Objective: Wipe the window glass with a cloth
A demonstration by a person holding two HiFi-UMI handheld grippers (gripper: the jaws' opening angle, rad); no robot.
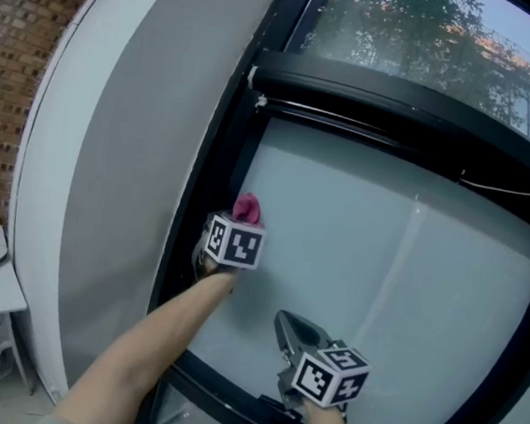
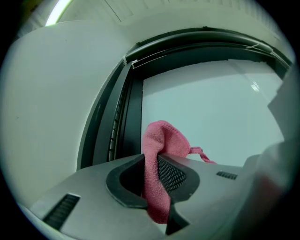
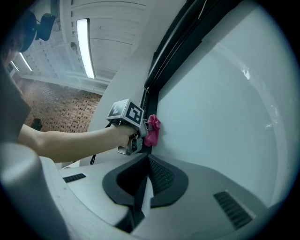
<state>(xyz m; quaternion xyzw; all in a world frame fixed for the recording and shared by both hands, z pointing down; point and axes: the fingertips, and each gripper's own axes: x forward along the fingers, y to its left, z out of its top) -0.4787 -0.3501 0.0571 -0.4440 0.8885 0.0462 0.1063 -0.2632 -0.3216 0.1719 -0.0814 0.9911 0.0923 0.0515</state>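
L tongs (image 2: 152, 187) clenched on pink cloth (image 2: 161, 140). Cloth bunched above tips, at glass (image 1: 372, 265) by frame (image 1: 214, 173); contact unclear. R tongs (image 3: 143, 187) pinched together, empty, lower right of L. Progress: prob. early, no wipe marks visible, pane right of L tongs still to do.

Head view faces the window glass (image 1: 364, 254) from farther back. Both gripper views sit close to that same glass, the right one looking left.
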